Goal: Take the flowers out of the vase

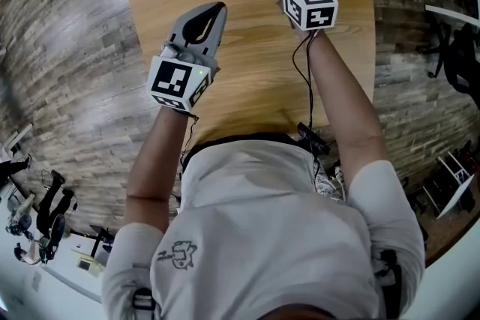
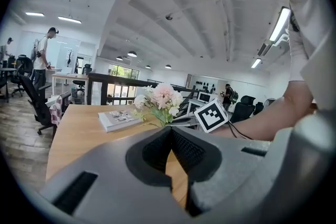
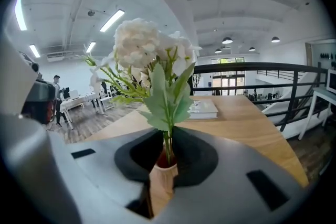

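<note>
Steadiness of the vase (image 3: 161,183) is what this step wants, I judge; my right gripper (image 3: 167,135) is clamped on its narrow neck, a pad on either side, with the flowers (image 3: 152,55) standing upright out of its mouth over the far part of the table (image 1: 247,79); my left gripper (image 2: 170,132) hangs nearer my body, jaws together on nothing, so it should open, reach across to the green stems just above the rim, pinch them low and draw straight up along the vase's axis, lest leaves snag or the vase tip; my right forearm (image 1: 341,94) and its cable (image 1: 304,67) lie beside that reach; a book (image 2: 119,119) rests beyond the bouquet, apart from it; a person (image 2: 42,52) stands far off.
</note>
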Motion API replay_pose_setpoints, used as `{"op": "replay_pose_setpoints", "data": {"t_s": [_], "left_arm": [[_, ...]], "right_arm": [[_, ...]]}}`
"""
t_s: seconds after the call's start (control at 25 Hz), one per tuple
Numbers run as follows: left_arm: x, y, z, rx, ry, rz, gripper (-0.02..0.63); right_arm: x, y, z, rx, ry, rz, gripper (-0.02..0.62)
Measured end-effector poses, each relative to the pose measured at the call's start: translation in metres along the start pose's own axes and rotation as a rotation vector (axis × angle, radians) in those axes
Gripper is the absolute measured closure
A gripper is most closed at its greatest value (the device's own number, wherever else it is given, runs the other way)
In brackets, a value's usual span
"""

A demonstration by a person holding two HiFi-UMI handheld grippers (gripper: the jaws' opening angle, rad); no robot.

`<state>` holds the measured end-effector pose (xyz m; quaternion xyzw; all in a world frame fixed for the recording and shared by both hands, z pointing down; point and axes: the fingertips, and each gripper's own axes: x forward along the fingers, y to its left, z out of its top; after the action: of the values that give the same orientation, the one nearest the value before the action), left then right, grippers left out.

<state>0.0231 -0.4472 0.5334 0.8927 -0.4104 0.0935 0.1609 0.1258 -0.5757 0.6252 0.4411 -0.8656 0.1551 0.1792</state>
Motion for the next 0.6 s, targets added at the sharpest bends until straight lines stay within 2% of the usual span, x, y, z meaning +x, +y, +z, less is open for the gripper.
{"op": "replay_pose_setpoints", "data": {"t_s": [0.28,0.6], "left_arm": [[-0.018,-0.005,0.017,0.023,-0.035,-0.013,0.601],[-0.057,-0.022,0.040,0.067,-0.088,-0.026,0.601]], "right_arm": [[-0.016,0.014,0.034,-0.009,-0.062,-0.018,0.543],[-0.061,0.035,0.089,-0.033,-0.170,-0.050,0.545]]}}
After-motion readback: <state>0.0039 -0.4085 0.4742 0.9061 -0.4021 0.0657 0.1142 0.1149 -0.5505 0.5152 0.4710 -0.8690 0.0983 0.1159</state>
